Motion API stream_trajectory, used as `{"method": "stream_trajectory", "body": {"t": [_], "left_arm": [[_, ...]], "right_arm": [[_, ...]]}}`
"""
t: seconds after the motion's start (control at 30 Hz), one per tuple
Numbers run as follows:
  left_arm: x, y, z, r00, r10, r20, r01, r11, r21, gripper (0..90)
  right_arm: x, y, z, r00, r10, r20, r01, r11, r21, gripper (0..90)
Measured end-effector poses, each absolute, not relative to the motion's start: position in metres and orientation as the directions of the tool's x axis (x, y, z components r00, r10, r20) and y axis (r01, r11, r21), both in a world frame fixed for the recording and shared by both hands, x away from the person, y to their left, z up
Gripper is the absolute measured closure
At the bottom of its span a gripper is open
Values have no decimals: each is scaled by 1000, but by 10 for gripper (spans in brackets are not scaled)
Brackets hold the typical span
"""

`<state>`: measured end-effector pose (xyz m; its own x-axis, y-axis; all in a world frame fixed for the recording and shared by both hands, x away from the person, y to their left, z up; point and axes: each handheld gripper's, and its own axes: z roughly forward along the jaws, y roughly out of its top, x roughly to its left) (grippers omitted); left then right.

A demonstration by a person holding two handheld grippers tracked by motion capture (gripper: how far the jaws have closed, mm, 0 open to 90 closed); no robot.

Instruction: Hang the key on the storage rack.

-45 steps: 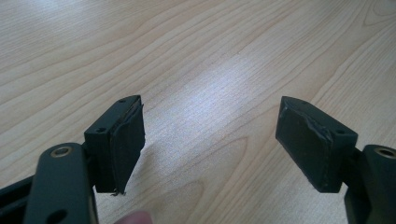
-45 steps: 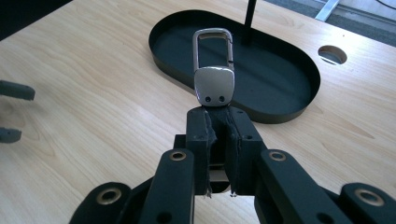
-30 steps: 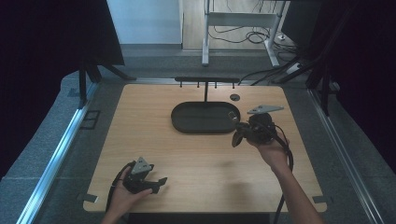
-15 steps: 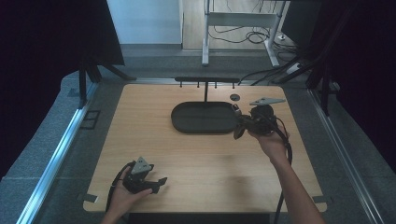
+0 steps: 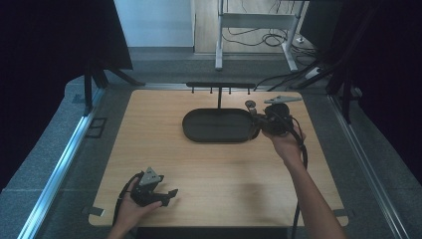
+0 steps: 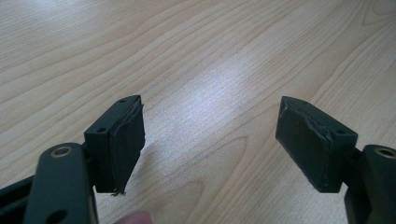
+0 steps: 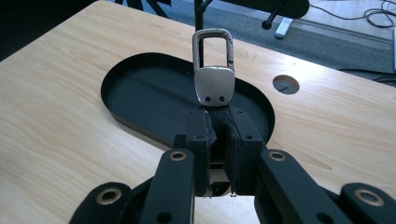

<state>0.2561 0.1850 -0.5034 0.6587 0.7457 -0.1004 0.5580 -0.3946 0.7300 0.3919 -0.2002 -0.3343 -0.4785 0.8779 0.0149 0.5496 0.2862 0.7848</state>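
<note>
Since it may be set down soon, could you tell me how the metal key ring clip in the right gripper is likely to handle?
The key ring clip looks like polished metal, so probably stiff, fairly heavy for its size and rather slippery. The right gripper pinches only its lower end, so it might pivot. It looks flat, so in the black tray it should lie still rather than roll.

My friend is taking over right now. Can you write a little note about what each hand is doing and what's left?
Right gripper: shut on the silver key clip, held upright over the near rim of the black tray.
Left gripper: open, nothing between its fingers, low over the wooden table at the near left.
Done: clip is picked up.
Left: probably carry it to the hook rack behind the tray and hang it.
</note>
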Motion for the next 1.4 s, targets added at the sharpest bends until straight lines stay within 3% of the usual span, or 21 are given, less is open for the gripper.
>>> {"method": "stream_trajectory", "body": {"t": [1.4], "left_arm": [[256,189,-501,656,747,-109,558,-383,736,244]], "right_arm": [[442,-195,-351,-377,925,42,569,195,799,805]]}}
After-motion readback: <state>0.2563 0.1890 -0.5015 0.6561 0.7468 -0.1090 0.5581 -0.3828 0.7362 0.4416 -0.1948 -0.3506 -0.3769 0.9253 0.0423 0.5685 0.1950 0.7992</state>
